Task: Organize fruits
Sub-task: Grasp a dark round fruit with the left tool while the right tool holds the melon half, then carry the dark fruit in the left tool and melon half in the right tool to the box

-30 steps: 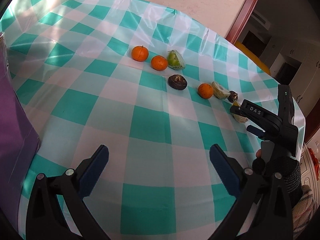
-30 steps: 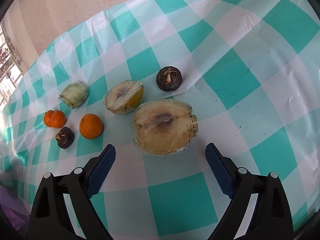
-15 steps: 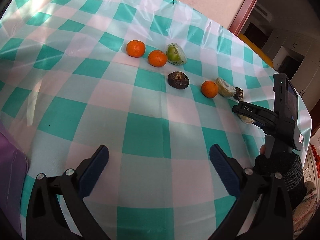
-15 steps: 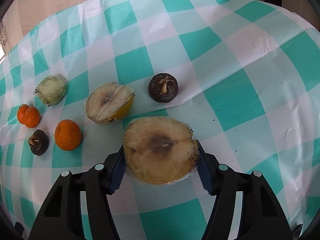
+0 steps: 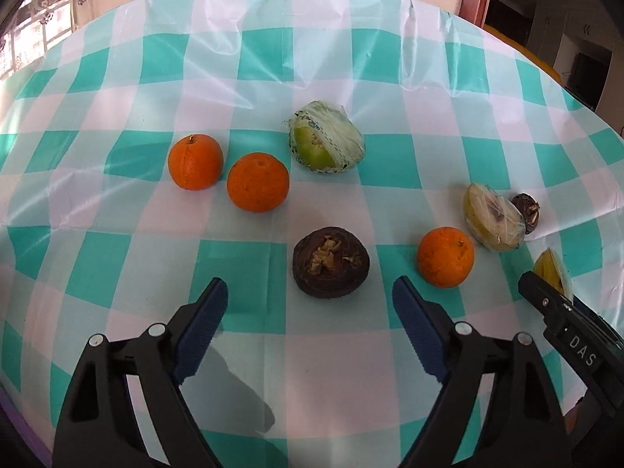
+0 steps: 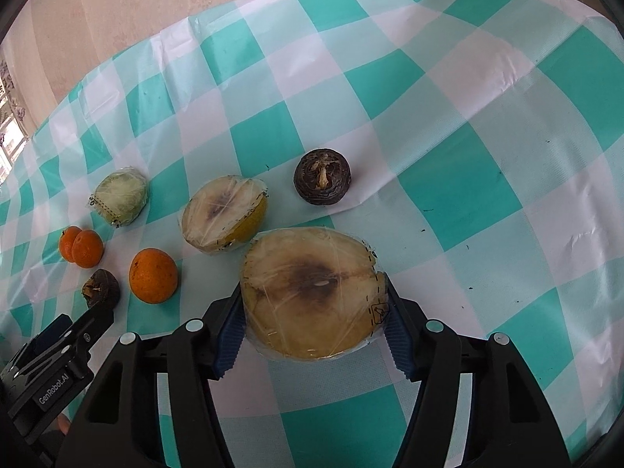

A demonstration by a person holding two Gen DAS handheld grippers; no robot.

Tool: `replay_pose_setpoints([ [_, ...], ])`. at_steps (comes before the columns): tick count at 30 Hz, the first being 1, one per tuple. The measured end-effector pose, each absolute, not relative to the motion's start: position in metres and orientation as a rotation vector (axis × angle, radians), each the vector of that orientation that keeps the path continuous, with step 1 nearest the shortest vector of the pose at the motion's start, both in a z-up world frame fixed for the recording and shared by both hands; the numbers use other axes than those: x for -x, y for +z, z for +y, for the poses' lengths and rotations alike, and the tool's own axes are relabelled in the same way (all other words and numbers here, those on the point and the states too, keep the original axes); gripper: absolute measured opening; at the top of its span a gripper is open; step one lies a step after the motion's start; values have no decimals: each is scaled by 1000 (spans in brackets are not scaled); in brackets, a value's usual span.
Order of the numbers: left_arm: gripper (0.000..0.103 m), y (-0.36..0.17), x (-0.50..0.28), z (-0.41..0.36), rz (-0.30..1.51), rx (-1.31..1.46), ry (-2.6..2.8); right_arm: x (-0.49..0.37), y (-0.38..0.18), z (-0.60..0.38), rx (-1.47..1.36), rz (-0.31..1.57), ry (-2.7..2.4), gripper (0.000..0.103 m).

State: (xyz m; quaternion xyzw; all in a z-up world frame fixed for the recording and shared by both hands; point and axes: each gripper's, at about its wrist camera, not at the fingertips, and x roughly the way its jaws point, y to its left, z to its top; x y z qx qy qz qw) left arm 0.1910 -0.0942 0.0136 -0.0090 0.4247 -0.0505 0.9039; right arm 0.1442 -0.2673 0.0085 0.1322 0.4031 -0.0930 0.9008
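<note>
The biggest thing here is the round table with its checked cloth point(image 5: 241, 58), all teal and white squares, and every fruit sits on it.

Next biggest is the big cut fruit wrapped in clear film point(image 6: 312, 292). Its flat face is pale with a dark brown spot in the middle. My right gripper point(image 6: 312, 331) is squeezing it from both sides, with a blue pad touching each side. It sits right at the near end of the row of fruit.

Just behind it, to the left, is a smaller wrapped cut fruit point(image 6: 224, 214) with yellow skin. Further left is a green fruit in film point(image 5: 325, 142).

Then come the oranges. Two of them point(image 5: 222, 171) sit close together near the green fruit. One more orange point(image 5: 445, 256) sits alone, just beside the smaller wrapped cut fruit.

The smallest are two dark brown round fruits. One dark fruit point(image 5: 330, 261) is just ahead of my left gripper point(image 5: 310, 300), a bit past the tips. My left gripper is spread wide and holds nothing. The other dark fruit point(image 6: 322, 176) sits behind the big cut fruit, near the smaller wrapped one but not touching it.
</note>
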Motion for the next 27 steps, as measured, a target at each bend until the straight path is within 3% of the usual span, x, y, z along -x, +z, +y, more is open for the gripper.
replay_pose_setpoints([
  [2, 78, 13, -199, -104, 877, -33, -105, -144, 9, -267, -278, 832, -185, 61],
  [4, 63, 10, -203, -111, 888, -72, -112, -142, 9, -269, -284, 829, -179, 61],
  [6, 42, 12, -202, -114, 877, -83, -127, -141, 10, -270, -290, 827, -175, 61],
  [27, 41, 16, -118, -47, 813, 312, -222, -123, 11, -273, -383, 789, 5, 61],
])
